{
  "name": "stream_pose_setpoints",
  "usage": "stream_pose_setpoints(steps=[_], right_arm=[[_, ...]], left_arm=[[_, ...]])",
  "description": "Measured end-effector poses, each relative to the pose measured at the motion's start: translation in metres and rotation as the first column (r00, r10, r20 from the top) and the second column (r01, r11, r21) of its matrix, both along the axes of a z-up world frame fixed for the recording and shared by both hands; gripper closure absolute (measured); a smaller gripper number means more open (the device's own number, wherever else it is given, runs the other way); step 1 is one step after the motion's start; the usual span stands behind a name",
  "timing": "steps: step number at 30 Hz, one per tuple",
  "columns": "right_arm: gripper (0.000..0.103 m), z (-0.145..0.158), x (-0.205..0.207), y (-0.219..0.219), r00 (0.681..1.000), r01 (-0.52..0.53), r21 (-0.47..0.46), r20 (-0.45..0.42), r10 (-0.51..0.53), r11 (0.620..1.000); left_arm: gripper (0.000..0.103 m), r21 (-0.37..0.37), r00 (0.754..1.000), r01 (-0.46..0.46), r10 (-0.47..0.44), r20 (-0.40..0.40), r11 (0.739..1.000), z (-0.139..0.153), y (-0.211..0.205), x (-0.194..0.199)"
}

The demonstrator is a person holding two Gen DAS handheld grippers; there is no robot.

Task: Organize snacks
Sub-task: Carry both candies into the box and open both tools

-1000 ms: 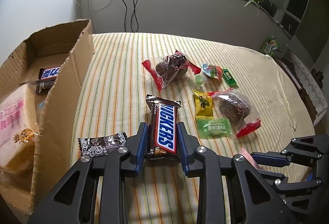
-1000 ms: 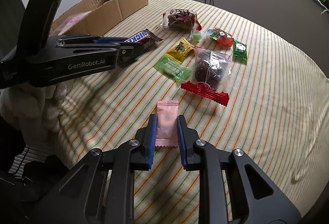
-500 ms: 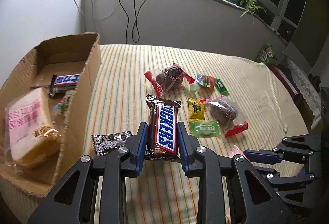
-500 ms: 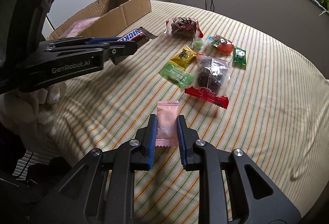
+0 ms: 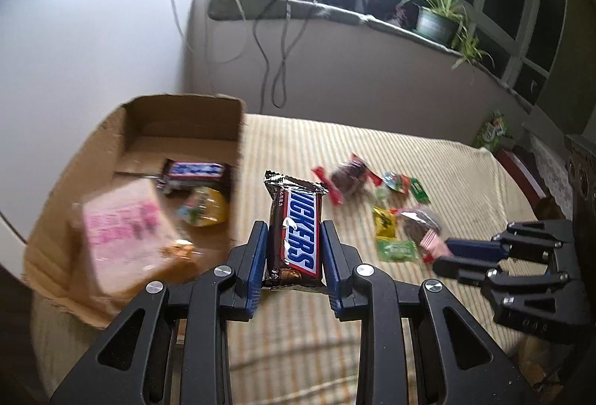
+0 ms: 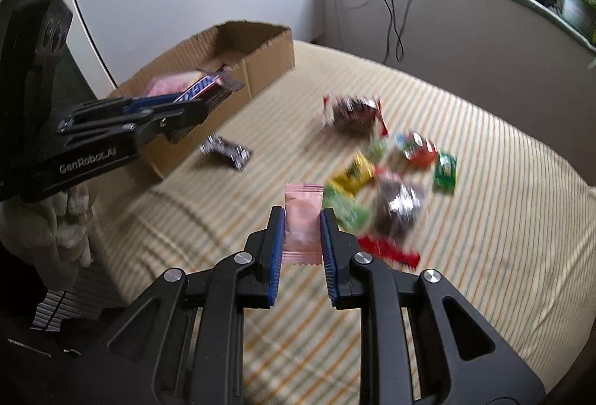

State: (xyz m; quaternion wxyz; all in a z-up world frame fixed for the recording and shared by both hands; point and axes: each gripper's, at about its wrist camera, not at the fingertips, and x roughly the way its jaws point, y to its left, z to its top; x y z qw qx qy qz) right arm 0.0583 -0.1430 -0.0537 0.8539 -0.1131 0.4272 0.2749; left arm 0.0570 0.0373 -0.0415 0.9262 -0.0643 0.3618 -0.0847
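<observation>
We have lifted both catches off the cloth: our left gripper clamps the Snickers bar, our right gripper pinches the pink sachet. The cardboard box now lies at ten o'clock, ready for drops.

- Snickers bar: brown wrapper with blue-and-white lettering, clamped lengthwise between the left gripper pads, its crimped end pointing away from it.
- Pink sachet: small, flat, with serrated ends, pinched upright between the right gripper pads.
- Cardboard box: open-topped, ahead and to the left of the left gripper, holding a pink-printed bread pack, a second bar and a yellow sweet.
- Loose sweets: red, green, yellow and brown wrappers, scattered ahead-right of the right gripper.
</observation>
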Motion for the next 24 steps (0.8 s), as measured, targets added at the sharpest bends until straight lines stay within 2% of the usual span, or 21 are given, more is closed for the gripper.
stream_pose_setpoints(steps=[14, 24], right_arm=[[0.083, 0.037, 0.055, 0.068, 0.993, -0.098, 0.025, 0.066, 0.097, 0.995], [0.083, 0.041, 0.094, 0.123, 0.986, -0.158, 0.033, 0.065, 0.155, 0.987]], left_arm=[[0.076, 0.008, 0.99, -0.141, 0.141, 0.017, 0.99, 0.005, 0.066, 0.001], [0.076, 0.012, 0.983, -0.183, 0.182, 0.007, 0.983, 0.0, 0.089, 0.007]])
